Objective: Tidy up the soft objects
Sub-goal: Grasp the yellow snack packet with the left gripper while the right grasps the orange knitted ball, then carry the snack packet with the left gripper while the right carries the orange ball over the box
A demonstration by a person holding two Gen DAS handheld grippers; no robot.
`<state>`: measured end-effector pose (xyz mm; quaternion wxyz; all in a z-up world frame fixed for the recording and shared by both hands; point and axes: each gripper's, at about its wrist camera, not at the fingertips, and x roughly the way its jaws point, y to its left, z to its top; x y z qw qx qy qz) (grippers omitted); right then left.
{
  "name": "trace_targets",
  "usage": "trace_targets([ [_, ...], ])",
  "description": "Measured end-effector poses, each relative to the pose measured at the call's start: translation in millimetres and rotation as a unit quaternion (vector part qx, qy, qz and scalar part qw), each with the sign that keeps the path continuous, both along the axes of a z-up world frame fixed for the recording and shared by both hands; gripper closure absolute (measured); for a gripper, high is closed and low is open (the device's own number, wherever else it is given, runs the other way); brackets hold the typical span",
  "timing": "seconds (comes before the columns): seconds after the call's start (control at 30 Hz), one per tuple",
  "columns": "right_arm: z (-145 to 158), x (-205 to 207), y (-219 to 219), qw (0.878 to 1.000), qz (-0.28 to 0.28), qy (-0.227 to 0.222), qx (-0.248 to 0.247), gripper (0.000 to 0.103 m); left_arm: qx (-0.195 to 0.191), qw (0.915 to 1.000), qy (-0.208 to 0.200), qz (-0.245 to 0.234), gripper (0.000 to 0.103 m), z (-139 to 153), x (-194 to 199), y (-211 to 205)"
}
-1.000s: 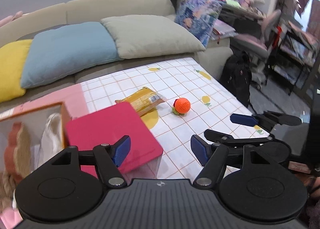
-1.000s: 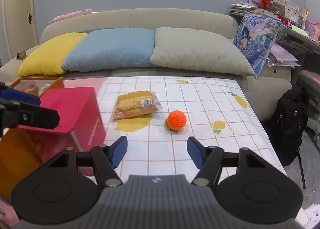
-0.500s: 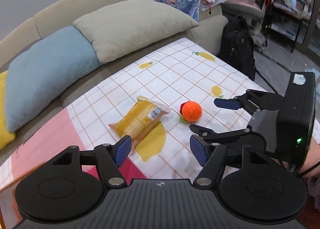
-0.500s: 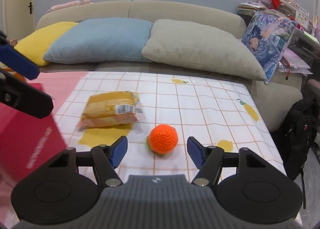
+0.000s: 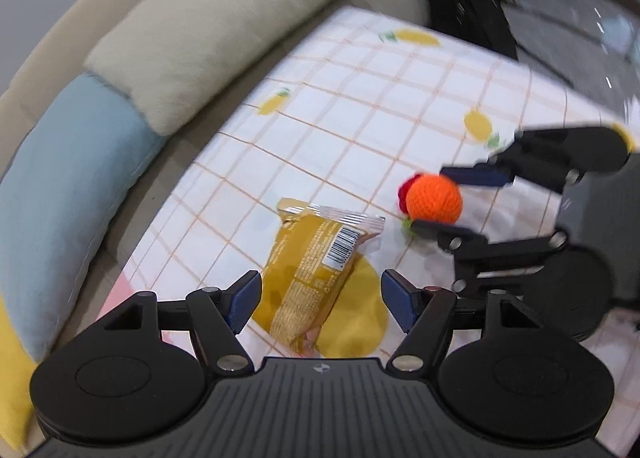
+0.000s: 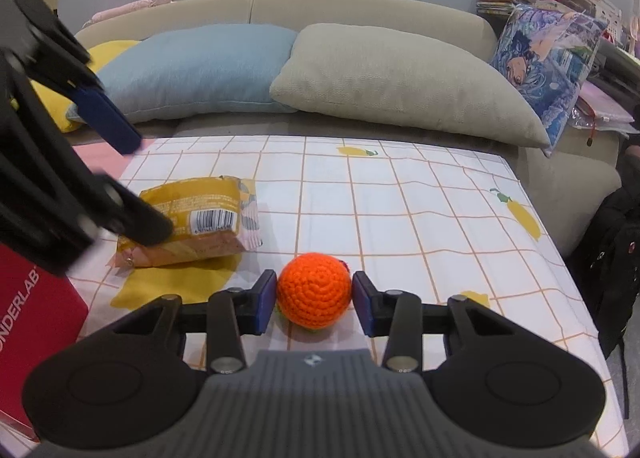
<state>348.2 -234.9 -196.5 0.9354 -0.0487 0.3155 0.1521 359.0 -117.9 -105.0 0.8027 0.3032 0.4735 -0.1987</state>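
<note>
Closing on an orange crocheted ball (image 6: 314,290), the right gripper (image 6: 314,298) has just been narrowing its jaws, and both blue pads now sit against the ball's sides on the lemon-print tablecloth (image 6: 400,209). The left gripper (image 5: 320,300) hangs wide open above a yellow snack packet (image 5: 316,266), gripping nothing. The packet lies flat just left of the ball, near a red box (image 6: 36,310). Blue (image 6: 200,65) and beige cushions (image 6: 392,77) line the sofa behind.
</note>
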Motion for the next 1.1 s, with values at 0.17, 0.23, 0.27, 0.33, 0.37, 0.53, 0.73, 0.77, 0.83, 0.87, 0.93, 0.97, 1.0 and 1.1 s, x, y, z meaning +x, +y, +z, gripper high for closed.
trace_targets([
  [0.17, 0, 4, -3, 1.0, 0.001, 0.007, 0.01, 0.062, 0.049, 0.9982, 0.01, -0.034, 0.023, -20, 14, -8],
  [0.23, -1, 5, -2, 1.0, 0.003, 0.006, 0.009, 0.062, 0.062, 0.9973, 0.024, -0.032, 0.023, -30, 23, -8],
  [0.27, -2, 5, -2, 1.0, 0.003, 0.005, 0.01, 0.062, 0.067, 0.9968, 0.03, -0.029, 0.023, -35, 27, -8],
  [0.33, -3, 5, -2, 1.0, 0.005, 0.009, 0.011, 0.062, 0.078, 0.9958, 0.041, -0.026, 0.027, -42, 33, -7],
  [0.37, -5, 6, -2, 1.0, 0.006, 0.014, 0.011, 0.062, 0.077, 0.9958, 0.042, -0.025, 0.027, -42, 35, -8],
  [0.53, -7, 7, -1, 1.0, 0.006, 0.019, 0.009, 0.062, 0.098, 0.9931, 0.062, -0.02, 0.035, -50, 44, -12],
  [0.73, -8, 7, -2, 1.0, 0.005, 0.018, 0.01, 0.062, 0.088, 0.9942, 0.062, 0.002, 0.051, -47, 45, -12],
  [0.77, -8, 7, -2, 1.0, 0.006, 0.018, 0.01, 0.062, 0.086, 0.9948, 0.054, 0.002, 0.053, -44, 42, -11],
  [0.83, -8, 7, -2, 1.0, 0.005, 0.017, 0.008, 0.062, 0.075, 0.9964, 0.039, 0.008, 0.053, -35, 38, -9],
  [0.87, -7, 6, -1, 1.0, 0.002, 0.016, 0.007, 0.062, 0.065, 0.9973, 0.031, 0.011, 0.054, -28, 34, -8],
  [0.93, -6, 4, -1, 1.0, 0.0, 0.011, 0.004, 0.062, 0.045, 0.9987, 0.016, 0.017, 0.054, -11, 26, -7],
  [0.97, -4, 4, -2, 1.0, -0.001, 0.008, 0.004, 0.062, 0.035, 0.9992, 0.009, 0.018, 0.055, -2, 21, -7],
  [1.0, -3, 3, -2, 1.0, -0.002, 0.004, 0.005, 0.062, 0.025, 0.9995, 0.002, 0.018, 0.055, 7, 16, -7],
  [1.1, 1, -2, -1, 1.0, -0.003, -0.008, -0.002, 0.062, -0.005, 0.9996, -0.022, 0.017, 0.055, 36, -3, -9],
])
